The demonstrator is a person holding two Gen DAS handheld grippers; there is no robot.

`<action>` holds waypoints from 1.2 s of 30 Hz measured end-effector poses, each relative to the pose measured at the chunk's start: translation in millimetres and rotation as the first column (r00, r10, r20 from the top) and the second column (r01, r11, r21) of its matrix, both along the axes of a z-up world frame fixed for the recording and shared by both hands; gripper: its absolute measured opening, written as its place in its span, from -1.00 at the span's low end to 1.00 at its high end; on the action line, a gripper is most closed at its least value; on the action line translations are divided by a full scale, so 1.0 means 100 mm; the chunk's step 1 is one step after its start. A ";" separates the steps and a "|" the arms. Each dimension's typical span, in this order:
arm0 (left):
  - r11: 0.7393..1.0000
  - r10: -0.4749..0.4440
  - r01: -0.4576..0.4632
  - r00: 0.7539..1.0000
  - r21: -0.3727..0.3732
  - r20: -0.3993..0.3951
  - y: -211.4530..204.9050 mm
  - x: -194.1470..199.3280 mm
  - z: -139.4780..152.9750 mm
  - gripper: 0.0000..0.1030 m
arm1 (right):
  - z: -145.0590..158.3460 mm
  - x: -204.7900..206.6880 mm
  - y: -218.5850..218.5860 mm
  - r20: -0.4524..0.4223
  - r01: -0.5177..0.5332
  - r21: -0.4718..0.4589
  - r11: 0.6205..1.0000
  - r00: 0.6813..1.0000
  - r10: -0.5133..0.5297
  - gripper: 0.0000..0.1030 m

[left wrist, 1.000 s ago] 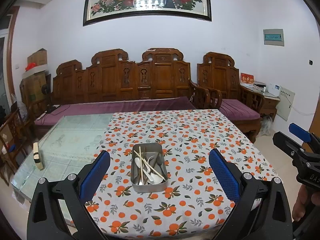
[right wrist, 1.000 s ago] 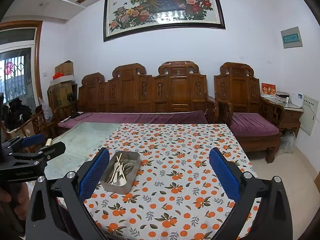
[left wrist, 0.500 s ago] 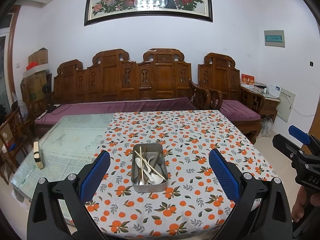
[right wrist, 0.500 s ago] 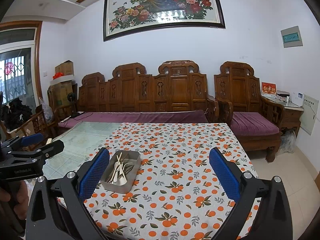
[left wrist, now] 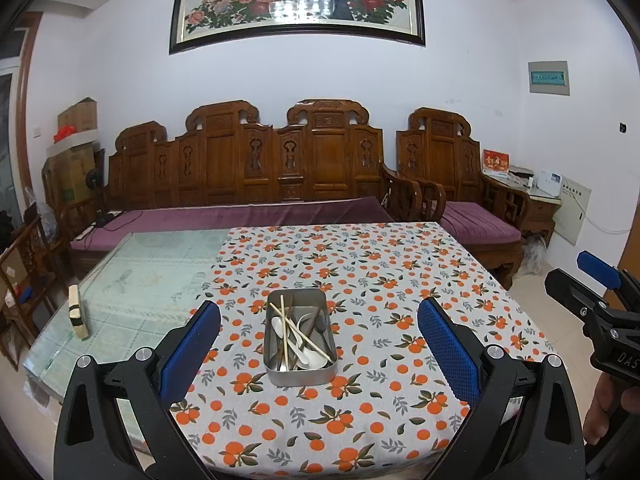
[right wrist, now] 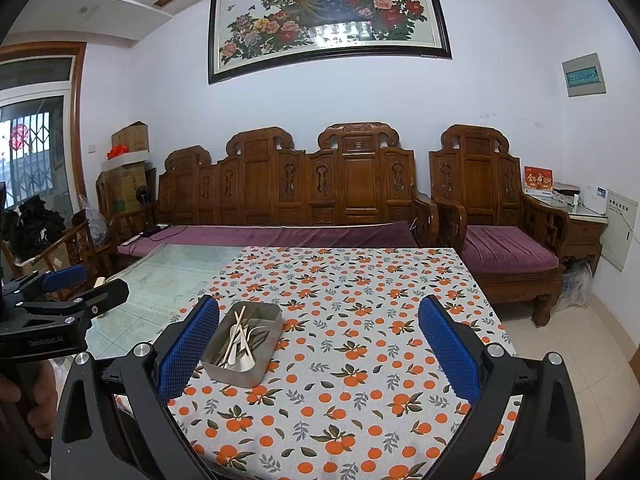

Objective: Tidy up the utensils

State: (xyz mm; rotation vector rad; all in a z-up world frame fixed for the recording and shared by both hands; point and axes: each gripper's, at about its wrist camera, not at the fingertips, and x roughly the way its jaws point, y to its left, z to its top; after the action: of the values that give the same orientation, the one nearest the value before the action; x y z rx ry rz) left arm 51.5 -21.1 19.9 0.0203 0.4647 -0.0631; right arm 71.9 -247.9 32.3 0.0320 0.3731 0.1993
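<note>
A metal tray (left wrist: 300,374) sits on the orange-patterned tablecloth (left wrist: 360,272), holding wooden chopsticks (left wrist: 283,326), white spoons (left wrist: 310,356) and dark spoons, all jumbled. It also shows in the right wrist view (right wrist: 240,372). My left gripper (left wrist: 318,354) is open and empty, held above the near table edge with the tray straight ahead between its fingers. My right gripper (right wrist: 318,354) is open and empty, with the tray near its left finger (right wrist: 188,350). Each gripper shows in the other's view, the right one (left wrist: 600,292) and the left one (right wrist: 64,292).
The left part of the table is bare glass (left wrist: 140,280), with a small block (left wrist: 76,312) standing near its left edge. A carved wooden sofa (left wrist: 260,184) and armchair (left wrist: 460,200) stand behind the table. A side cabinet (left wrist: 540,204) is at the far right.
Both grippers have stayed open and nearly still; the views shift only slightly. The tray has not moved.
</note>
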 end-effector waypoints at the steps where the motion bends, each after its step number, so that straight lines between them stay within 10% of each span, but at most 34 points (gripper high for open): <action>1: 1.000 0.000 0.000 1.000 0.001 0.001 0.00 -0.01 0.00 0.85 | 0.00 0.00 0.00 0.000 -0.001 0.000 1.000 1.000 0.001 0.95; 36: 1.000 -0.005 0.005 1.000 0.001 0.020 -0.03 -0.07 0.05 0.85 | 0.03 -0.03 0.02 0.005 0.002 0.002 1.000 1.000 -0.002 0.95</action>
State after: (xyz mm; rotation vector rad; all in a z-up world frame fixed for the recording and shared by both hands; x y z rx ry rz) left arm 44.3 -24.3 25.2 0.0234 0.4442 -0.0678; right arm 68.8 -245.7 35.5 0.0335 0.3676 0.1981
